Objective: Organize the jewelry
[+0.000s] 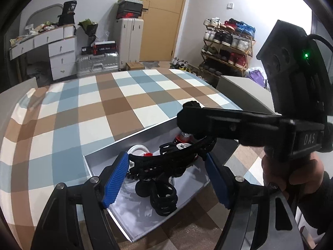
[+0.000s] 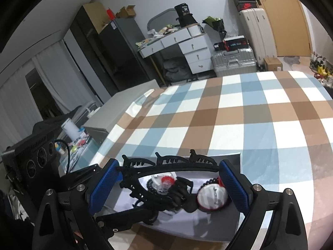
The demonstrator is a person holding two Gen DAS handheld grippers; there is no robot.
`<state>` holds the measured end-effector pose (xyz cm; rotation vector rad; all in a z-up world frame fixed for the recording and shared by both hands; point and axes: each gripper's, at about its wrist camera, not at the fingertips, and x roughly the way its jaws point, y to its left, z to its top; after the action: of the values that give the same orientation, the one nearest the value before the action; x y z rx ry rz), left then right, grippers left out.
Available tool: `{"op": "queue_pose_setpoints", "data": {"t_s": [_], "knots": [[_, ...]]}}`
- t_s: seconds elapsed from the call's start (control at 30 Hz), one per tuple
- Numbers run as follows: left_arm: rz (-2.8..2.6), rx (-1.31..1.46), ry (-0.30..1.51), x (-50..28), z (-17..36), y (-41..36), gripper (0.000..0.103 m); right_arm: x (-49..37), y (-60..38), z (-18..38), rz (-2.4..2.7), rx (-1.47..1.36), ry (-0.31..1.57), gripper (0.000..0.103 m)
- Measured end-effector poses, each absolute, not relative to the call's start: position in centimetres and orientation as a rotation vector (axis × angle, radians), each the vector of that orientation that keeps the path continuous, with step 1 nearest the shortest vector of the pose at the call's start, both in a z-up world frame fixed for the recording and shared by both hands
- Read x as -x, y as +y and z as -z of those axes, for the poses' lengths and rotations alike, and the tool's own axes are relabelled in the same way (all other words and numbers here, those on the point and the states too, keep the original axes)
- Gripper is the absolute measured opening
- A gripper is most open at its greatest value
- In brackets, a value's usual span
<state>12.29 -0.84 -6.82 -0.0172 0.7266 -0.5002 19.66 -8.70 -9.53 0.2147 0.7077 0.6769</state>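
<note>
- Your left gripper sits low over the tray, its blue pads on either side of a black toothed headband; the jaws stand apart, and you cannot tell from this view whether the pads press the band.
- Your right gripper shows the same headband spanning from one blue pad to the other, its ends touching both, so those jaws look clamped on it.
- Below the band, inside the tray, lie black claw clips, a round white badge with a red rim and a small clear piece with a red cap.
- From the left camera, more black clips pile near the tray's front.
- Under the tray, a checked cloth in blue, brown and white covers the bed.
- Your right hand grips its tool's handle at the frame's right edge.
</note>
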Motion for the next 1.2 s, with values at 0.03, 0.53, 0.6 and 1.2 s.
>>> {"op": "queue_pose_setpoints", "data": {"t_s": [0.03, 0.53, 0.6, 1.2], "knots": [[0.523, 0.035, 0.746, -12.7, 7.0, -0.7, 0.071, -19.8, -8.7, 9.7, -0.673, -0.216, 0.717, 0.097], [0.515, -0.004, 0.785, -12.2, 7.0, -0.7, 0.089, -19.3, -9.7, 10.4, -0.678, -0.277, 0.730, 0.100], [0.505, -0.005, 0.776, -12.0, 6.8, -0.7, 0.089, -19.2, -9.8, 10.3, -0.670, -0.282, 0.735, 0.100], [0.306, 0.029, 0.540, -8.3, 3.4, 1.8, 0.089, -13.5, -12.8, 6.6, -0.615, -0.299, 0.497, 0.103]]}}
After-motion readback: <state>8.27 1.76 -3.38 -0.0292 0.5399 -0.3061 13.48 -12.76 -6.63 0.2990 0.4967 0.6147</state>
